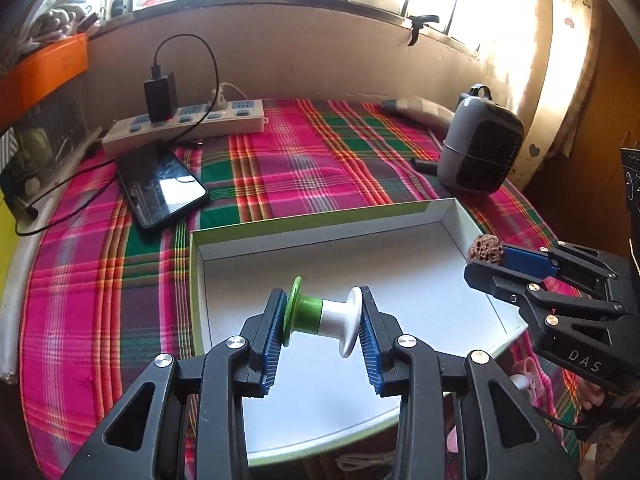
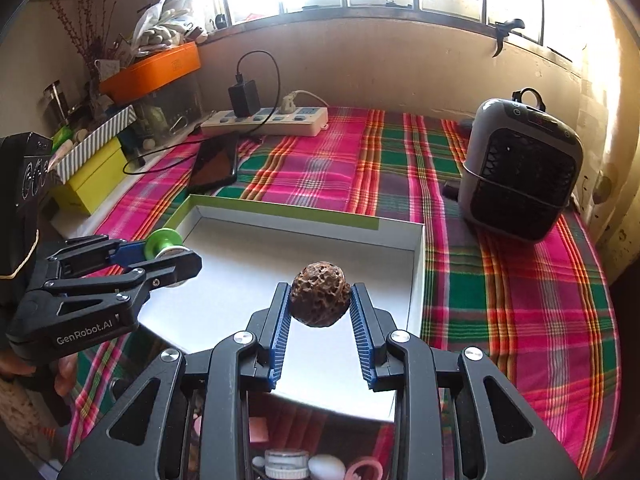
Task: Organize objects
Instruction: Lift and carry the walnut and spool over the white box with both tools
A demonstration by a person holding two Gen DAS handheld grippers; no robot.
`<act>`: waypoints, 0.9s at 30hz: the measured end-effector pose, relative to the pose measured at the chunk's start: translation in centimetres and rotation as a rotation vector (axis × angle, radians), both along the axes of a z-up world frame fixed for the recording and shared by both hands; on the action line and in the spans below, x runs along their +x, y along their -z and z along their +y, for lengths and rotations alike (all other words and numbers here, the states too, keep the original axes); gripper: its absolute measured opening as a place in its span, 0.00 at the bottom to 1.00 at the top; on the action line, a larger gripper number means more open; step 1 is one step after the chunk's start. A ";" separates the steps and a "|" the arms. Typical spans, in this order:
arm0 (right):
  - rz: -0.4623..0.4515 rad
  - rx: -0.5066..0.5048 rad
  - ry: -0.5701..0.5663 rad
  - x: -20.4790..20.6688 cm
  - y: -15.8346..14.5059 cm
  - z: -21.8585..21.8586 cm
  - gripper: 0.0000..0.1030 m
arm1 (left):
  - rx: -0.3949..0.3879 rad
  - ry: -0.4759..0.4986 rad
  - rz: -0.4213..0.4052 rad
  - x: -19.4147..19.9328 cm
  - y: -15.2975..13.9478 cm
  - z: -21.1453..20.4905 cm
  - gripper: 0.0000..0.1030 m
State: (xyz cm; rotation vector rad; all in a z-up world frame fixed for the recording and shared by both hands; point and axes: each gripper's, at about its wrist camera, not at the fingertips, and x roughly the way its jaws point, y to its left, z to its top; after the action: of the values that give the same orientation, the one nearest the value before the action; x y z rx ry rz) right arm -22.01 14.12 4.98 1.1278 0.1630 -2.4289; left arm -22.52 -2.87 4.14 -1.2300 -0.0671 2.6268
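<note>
Left gripper (image 1: 322,318) clamps green-white spool (image 1: 322,314); right gripper (image 2: 320,300) pinches brown pitted nut (image 2: 319,294). Both hover over empty white box (image 1: 456,216) on plaid cloth (image 1: 312,152).

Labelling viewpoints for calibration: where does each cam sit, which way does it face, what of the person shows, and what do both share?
Left wrist: sits on the left hand-held gripper, looks forward and down over the white box; it clamps a green-white spool. The right hand-held gripper is at the right edge.
Right wrist: sits on the right hand-held gripper clamping a pitted brown nut; fingers show at left.
Shared: box, plaid cloth, power strip, phone, grey fan.
</note>
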 end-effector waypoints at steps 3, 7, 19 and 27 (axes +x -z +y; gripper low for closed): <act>-0.015 0.020 -0.010 -1.2 0.7 -0.4 0.30 | -0.012 -0.009 -0.019 -1.2 0.6 0.0 0.32; -0.028 0.027 -0.007 -2.5 1.3 -0.8 0.30 | -0.024 -0.003 -0.029 -2.2 1.1 0.1 0.32; -0.050 0.073 0.004 -4.9 2.9 -1.6 0.30 | -0.040 -0.013 -0.057 -3.8 2.3 0.1 0.32; -0.073 0.077 0.024 -5.7 3.8 -1.5 0.30 | -0.065 -0.030 -0.064 -4.2 2.6 -0.1 0.32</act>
State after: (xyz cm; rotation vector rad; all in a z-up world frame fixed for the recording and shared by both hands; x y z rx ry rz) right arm -27.76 12.64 1.19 1.2578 0.2229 -2.4166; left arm -26.74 -2.94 1.51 -1.3444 -0.0109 2.6348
